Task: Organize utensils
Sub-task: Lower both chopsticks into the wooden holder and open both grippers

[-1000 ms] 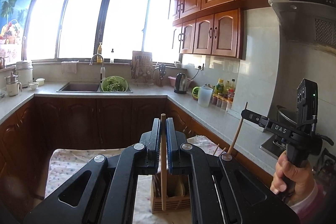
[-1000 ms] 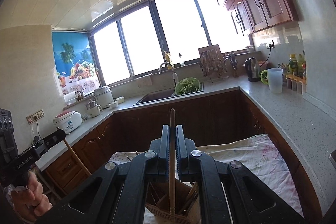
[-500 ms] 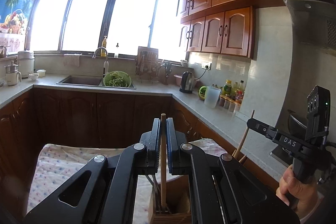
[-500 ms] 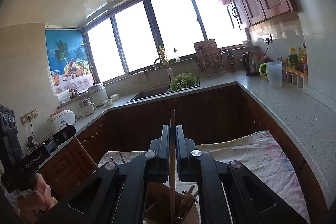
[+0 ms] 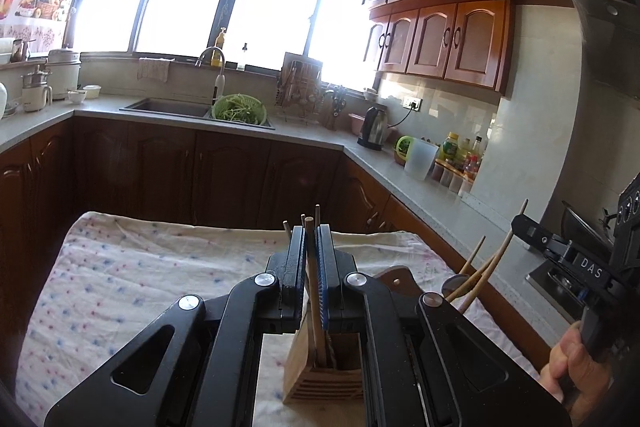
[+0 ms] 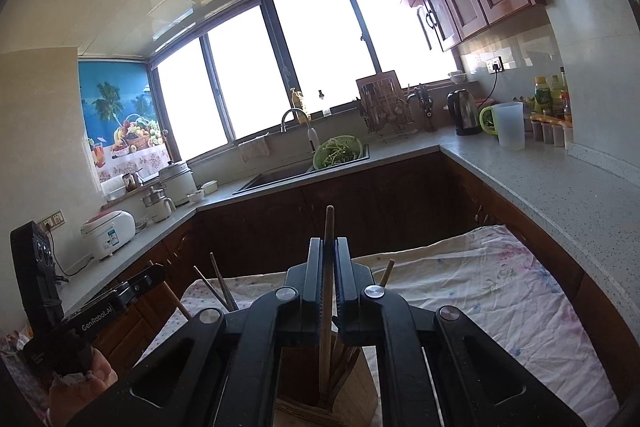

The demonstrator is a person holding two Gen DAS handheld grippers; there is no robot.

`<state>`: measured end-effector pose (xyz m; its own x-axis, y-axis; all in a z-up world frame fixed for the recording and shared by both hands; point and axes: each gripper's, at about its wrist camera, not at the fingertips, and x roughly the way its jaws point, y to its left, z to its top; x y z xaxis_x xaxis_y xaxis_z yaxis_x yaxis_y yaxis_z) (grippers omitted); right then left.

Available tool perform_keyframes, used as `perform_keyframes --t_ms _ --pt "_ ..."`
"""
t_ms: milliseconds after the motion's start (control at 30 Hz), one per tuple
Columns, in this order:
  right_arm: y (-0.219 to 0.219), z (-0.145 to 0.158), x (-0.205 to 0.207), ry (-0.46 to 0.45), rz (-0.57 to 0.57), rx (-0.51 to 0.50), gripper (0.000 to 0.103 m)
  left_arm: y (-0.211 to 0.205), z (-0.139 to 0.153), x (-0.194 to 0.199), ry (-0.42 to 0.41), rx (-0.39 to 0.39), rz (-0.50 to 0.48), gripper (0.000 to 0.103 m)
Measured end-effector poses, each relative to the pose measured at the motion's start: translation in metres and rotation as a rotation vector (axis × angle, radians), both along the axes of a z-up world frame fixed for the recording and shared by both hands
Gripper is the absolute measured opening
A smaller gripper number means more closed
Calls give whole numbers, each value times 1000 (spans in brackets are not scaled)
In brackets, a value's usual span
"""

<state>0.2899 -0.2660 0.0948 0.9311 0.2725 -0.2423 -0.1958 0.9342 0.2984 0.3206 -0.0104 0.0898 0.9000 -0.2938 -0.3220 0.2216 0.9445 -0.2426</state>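
While lowering slim wooden chopsticks (image 5: 313,291) (image 6: 327,291) into slatted wooden holder (image 5: 320,375) below, both grippers (image 5: 311,259) (image 6: 329,267) clenched; next: unclench, drop in.

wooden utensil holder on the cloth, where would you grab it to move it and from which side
Probably by the top rim of the wooden utensil holder, coming down from above with one finger inside an empty pocket and one outside. It stands upright, open-topped, with thin flat walls. Both the left gripper and right gripper are shut on sticks.

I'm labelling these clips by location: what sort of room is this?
A home kitchen, most likely: a sink with a faucet under the windows, wooden wall cabinets, and an electric kettle on the countertop.
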Motion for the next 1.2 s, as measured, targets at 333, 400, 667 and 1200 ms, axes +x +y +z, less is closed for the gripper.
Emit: perform_keyframes --t_ms 333,400,667,1200 --pt "-3 -17 -4 20 -34 11 5 -1 -5 -4 2 -7 3 5" --pt "4 -27 -1 45 -15 2 5 -1 -5 -4 2 -1 1 5" --pt "0 -36 2 82 -14 2 5 5 -8 1 38 0 16 7" --pt "-8 -43 7 125 -7 40 6 5 -9 2 69 12 24 7"
